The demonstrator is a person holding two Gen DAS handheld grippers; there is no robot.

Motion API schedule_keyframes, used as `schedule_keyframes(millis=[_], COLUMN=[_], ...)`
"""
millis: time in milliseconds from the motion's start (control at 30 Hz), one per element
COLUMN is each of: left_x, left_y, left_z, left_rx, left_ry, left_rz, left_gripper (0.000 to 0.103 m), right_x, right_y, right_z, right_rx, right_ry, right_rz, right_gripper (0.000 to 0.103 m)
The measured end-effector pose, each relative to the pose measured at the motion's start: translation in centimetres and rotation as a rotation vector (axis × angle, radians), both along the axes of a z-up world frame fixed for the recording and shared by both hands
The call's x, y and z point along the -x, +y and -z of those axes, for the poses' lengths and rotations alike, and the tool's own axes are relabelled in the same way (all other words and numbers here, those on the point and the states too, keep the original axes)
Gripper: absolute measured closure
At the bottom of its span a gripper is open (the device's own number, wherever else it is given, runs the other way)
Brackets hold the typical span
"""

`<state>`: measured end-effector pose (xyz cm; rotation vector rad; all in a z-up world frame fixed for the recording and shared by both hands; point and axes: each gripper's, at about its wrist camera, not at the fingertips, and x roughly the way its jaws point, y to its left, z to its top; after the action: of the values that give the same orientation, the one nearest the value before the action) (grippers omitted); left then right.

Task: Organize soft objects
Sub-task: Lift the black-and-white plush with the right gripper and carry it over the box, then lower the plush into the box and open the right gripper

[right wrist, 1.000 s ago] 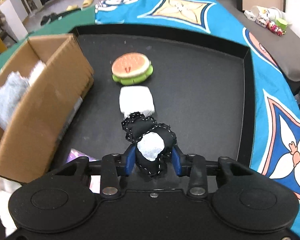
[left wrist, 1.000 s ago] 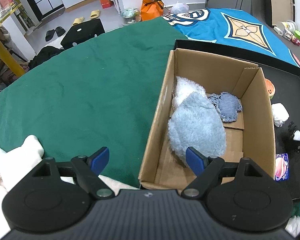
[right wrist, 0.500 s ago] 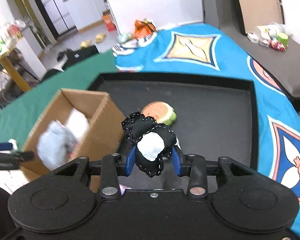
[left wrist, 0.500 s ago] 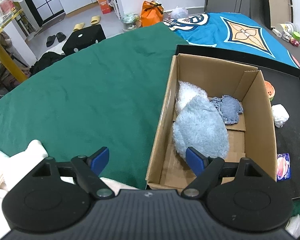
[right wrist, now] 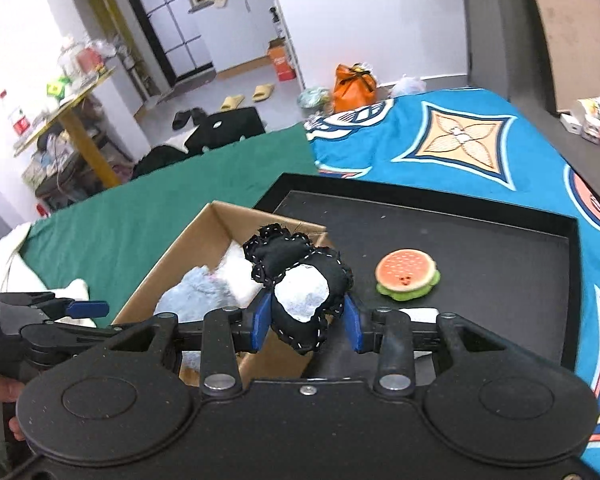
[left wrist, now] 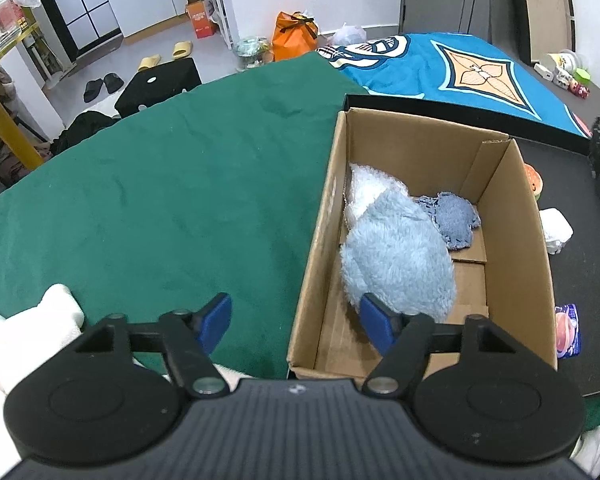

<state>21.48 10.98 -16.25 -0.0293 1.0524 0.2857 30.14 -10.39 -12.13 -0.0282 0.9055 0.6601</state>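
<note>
My right gripper (right wrist: 306,326) is shut on a black plush with a white patch (right wrist: 300,280) and holds it in the air over the near right corner of the cardboard box (right wrist: 188,248). The box (left wrist: 324,224) holds a fluffy light blue plush (left wrist: 396,256), a white bubbly piece (left wrist: 366,186) and a small denim-blue plush (left wrist: 454,216). My left gripper (left wrist: 296,322) is open and empty, low over the box's near left edge. A burger plush (right wrist: 406,274) and a white soft block (left wrist: 556,228) lie on the black tray (right wrist: 500,248).
The box stands at the left end of the black tray, on a green cloth (left wrist: 160,200). A blue patterned cloth (right wrist: 460,140) lies behind the tray. A small pink packet (left wrist: 566,330) lies by the box's right side. White fabric (left wrist: 32,328) sits at the near left.
My right gripper has lifted the black plush off the tray and carried it left toward the box. My left gripper has risen and drawn back a little, still open.
</note>
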Motion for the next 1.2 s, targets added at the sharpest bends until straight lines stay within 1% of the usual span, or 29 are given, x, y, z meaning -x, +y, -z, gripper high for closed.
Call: schedule_keyframes(millis=[33, 67, 133, 167, 233, 333, 433, 533, 667, 900, 1000, 1067, 1133, 1200], left_x=[0.1, 0.1, 0.2, 0.2, 0.4, 0.5, 0.5, 0.5, 0.5, 0.6, 0.7, 0.7, 0.8, 0.8], left_y=[0.0, 0.1, 0.4, 0.7, 1.1, 1.6, 1.8, 2.1, 2.4, 2.8, 3.0, 3.3, 3.5, 3.5], left_z=[0.1, 0.2, 0.3, 0.4, 0.4, 0.6, 0.9, 1.1, 1.3, 1.6, 1.7, 1.8, 1.8, 1.8], left_rx=[0.001, 0.006, 0.024, 0.035, 0.055, 0.1, 0.114, 0.136, 0.163, 0.187, 0.197, 0.213, 0.228, 0.23], left_ry=[-0.003, -0.004, -0.008, -0.011, -0.019, -0.027, -0.023, -0.027, -0.035, -0.049, -0.053, -0.056, -0.06, -0.062], left_rz=[0.002, 0.003, -0.003, -0.007, -0.015, -0.01, -0.011, 0.0, 0.005, 0.006, 0.006, 0.001, 0.0, 0.003], left_gripper=[0.043, 0.046, 0.057, 0.06, 0.069, 0.074, 0.083, 0.088, 0.092, 0.092, 0.092, 0.092, 0.092, 0.092], right_x=[0.0, 0.1, 0.4, 0.4, 0.8, 0.9, 0.9, 0.9, 1.1, 1.3, 1.4, 1.5, 1.7, 1.7], right_y=[0.6, 1.2, 2.0, 2.5, 3.3, 4.7, 6.2, 7.5, 9.2, 11.8, 12.7, 13.1, 13.2, 13.3], right_z=[0.0, 0.0, 0.0, 0.0, 0.0, 0.0, 0.3, 0.7, 1.2, 3.2, 4.0, 4.3, 4.4, 4.2], right_rx=[0.015, 0.027, 0.048, 0.061, 0.083, 0.114, 0.154, 0.199, 0.251, 0.386, 0.446, 0.473, 0.495, 0.497], right_ry=[-0.001, -0.003, -0.006, -0.007, -0.008, -0.012, -0.012, -0.012, -0.012, -0.013, -0.01, -0.031, -0.053, -0.052], right_rz=[-0.014, -0.024, -0.045, -0.056, -0.073, -0.1, -0.13, -0.159, -0.185, -0.251, -0.271, -0.277, -0.283, -0.277], right_gripper=[0.065, 0.065, 0.065, 0.065, 0.065, 0.065, 0.065, 0.065, 0.065, 0.062, 0.057, 0.054, 0.052, 0.052])
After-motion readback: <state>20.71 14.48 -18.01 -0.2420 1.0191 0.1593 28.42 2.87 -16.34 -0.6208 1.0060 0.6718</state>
